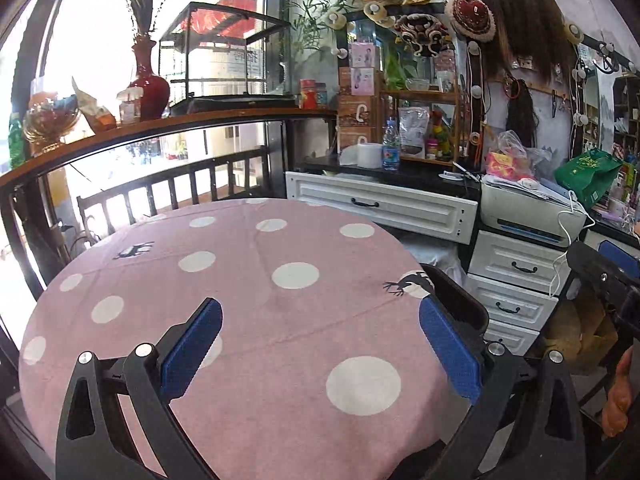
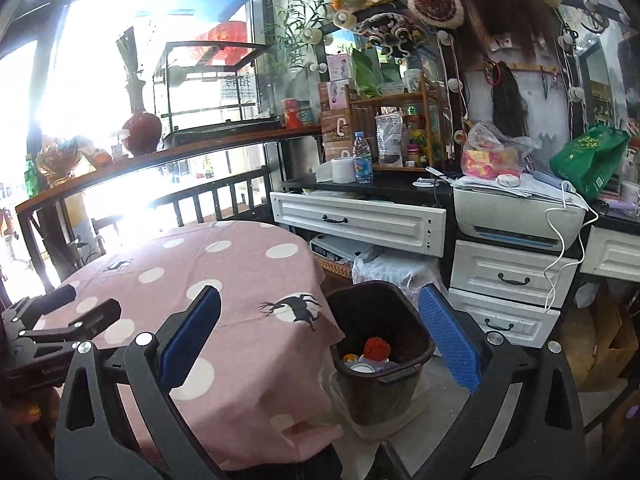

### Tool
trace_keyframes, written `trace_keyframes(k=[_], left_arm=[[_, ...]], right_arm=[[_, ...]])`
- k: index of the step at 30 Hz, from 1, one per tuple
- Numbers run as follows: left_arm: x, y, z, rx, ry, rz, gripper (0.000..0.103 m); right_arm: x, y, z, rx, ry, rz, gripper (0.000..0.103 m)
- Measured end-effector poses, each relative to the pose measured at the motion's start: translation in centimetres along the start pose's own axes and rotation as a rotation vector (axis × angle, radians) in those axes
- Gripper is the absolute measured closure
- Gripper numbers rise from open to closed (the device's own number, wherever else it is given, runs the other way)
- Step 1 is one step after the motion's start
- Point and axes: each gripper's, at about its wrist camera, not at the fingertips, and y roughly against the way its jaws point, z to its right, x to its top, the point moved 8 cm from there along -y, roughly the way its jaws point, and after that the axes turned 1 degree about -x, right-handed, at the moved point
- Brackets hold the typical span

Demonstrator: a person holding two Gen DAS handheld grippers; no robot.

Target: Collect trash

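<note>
A pink tablecloth (image 1: 248, 280) with white dots covers the round tabletop. Behind it, a wooden shelf (image 1: 160, 124) carries a red vase (image 1: 148, 84) and a glass case (image 1: 224, 52). On the dark counter stand a paper roll (image 1: 369, 155) and a water bottle (image 1: 391, 148). A printer (image 1: 528, 216) sits over white drawers (image 1: 516, 272), beside a green bag (image 1: 588, 176).

Pink, white-dotted tablecloth (image 1: 248, 272); brown bin (image 2: 380, 384)

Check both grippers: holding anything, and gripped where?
Nothing held. Left gripper and right gripper both stand open, blue pads bare, above the pink polka-dot tablecloth and brown plastic trash bin.
</note>
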Motion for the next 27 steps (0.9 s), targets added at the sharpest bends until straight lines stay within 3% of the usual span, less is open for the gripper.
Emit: trace_keyframes(k=[8,16,21,27], left_arm=[[-0.4,4.5,-1.5,0.058,0.04,0.05,0.005],[-2.1,6.8,-1.9,0.06,0.06,0.069,0.005],[-2.4,8.2,-2.2,0.088,0.071,0.109,0.005],[-2.6,8.6,-2.0,0.089,0.063,0.117,0.005]], right_arm=[[-0.5,4.9,-2.1,-0.001,0.039,0.082,0.006],[-1.7,8.8,-2.1,-0.009,0.04,0.129,0.006],[-1.8,10.0,-2.4,-0.024,0.095,0.182,0.006],[-1.6,9.9,-2.3,-0.015,0.085,0.185,0.006]])
